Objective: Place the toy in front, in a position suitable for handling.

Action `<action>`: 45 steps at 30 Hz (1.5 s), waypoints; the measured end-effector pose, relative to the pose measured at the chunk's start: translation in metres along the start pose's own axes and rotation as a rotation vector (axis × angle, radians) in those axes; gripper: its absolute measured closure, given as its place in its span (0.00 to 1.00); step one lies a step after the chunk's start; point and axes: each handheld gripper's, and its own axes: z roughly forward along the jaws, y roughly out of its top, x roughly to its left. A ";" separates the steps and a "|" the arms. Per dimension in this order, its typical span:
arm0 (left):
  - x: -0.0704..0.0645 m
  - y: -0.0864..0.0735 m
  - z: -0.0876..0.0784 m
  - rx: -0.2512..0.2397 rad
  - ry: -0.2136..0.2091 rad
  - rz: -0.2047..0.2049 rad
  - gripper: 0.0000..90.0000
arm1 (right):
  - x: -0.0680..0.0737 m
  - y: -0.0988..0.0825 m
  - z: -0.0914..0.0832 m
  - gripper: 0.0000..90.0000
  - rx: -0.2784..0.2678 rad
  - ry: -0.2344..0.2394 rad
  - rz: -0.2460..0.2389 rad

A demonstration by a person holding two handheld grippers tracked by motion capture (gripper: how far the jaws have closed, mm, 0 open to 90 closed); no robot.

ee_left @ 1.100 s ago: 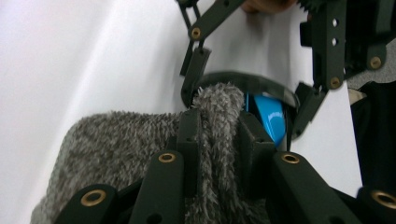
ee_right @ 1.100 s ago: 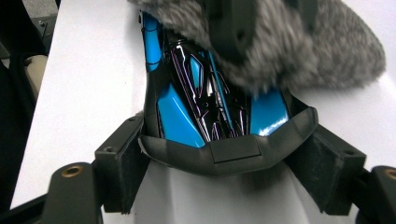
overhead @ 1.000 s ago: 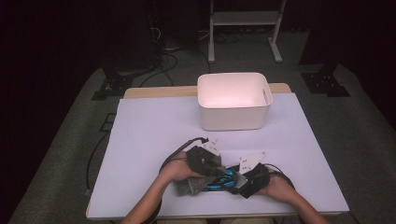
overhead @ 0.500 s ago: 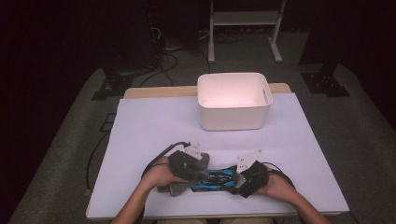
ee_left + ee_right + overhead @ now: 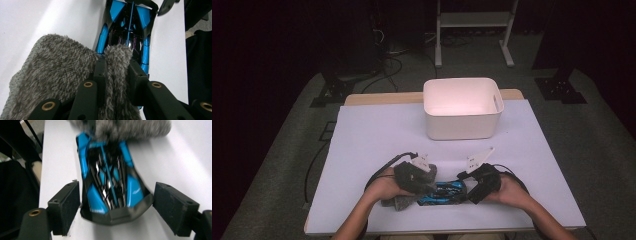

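A fold of grey cloth (image 5: 57, 82) is pinched by the left gripper (image 5: 117, 72) against a blue toy car (image 5: 110, 180), which is straddled by the open right gripper (image 5: 116, 207).

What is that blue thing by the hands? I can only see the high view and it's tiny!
Observer: It's a toy car body, shiny black with bright blue panels, lying flat on the white table.
Operator: Is the fuzzy grey stuff on top of it?
Observer: The left hand-held gripper pinches a fold of a fluffy grey cloth between its jaws, and the cloth's tip sits over one end of the car.
Operator: Is the other one squeezing the car?
Observer: No. In the right gripper view, the right hand-held gripper is open, one jaw on each side of the car's near end; the left pad looks close to its edge, the right one apart from it.
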 end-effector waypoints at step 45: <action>0.019 0.011 0.001 -0.007 -0.038 -0.111 0.82 | 0.014 -0.009 0.008 0.42 -0.091 -0.057 -0.047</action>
